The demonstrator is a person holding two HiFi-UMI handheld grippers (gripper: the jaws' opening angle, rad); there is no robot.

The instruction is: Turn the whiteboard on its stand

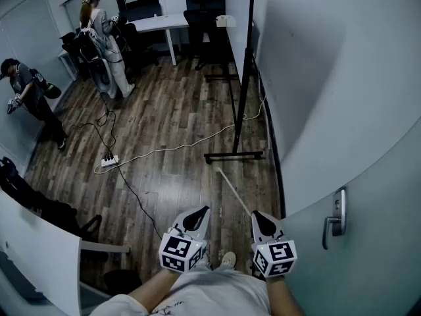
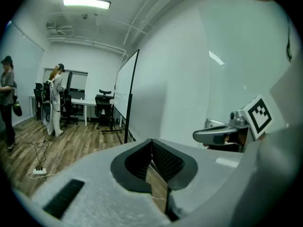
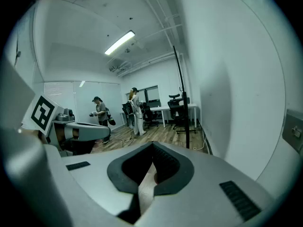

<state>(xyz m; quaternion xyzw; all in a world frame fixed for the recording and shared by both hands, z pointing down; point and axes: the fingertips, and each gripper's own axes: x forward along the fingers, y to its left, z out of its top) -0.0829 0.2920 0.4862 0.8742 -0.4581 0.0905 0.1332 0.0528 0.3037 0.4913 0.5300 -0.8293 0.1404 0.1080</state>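
Note:
The whiteboard [image 1: 237, 13] stands edge-on along the right wall on a black stand [image 1: 243, 84], whose foot bar [image 1: 233, 155] lies on the wood floor. Both grippers hang low in front of the person, well short of the stand. My left gripper [image 1: 200, 210] is shut with nothing between its jaws, and my right gripper [image 1: 258, 214] is shut and empty beside it. In the left gripper view the whiteboard [image 2: 123, 86] shows ahead past the closed left gripper [image 2: 151, 148]. In the right gripper view the stand's pole [image 3: 182, 98] rises beyond the closed right gripper [image 3: 152, 150].
A door with a metal handle [image 1: 335, 219] is close on the right. A power strip [image 1: 108, 159] with cables lies on the floor at the left. Two people [image 1: 102, 41] stand at the back left near a desk [image 1: 158, 24] and chairs. A white panel [image 1: 33, 249] is at lower left.

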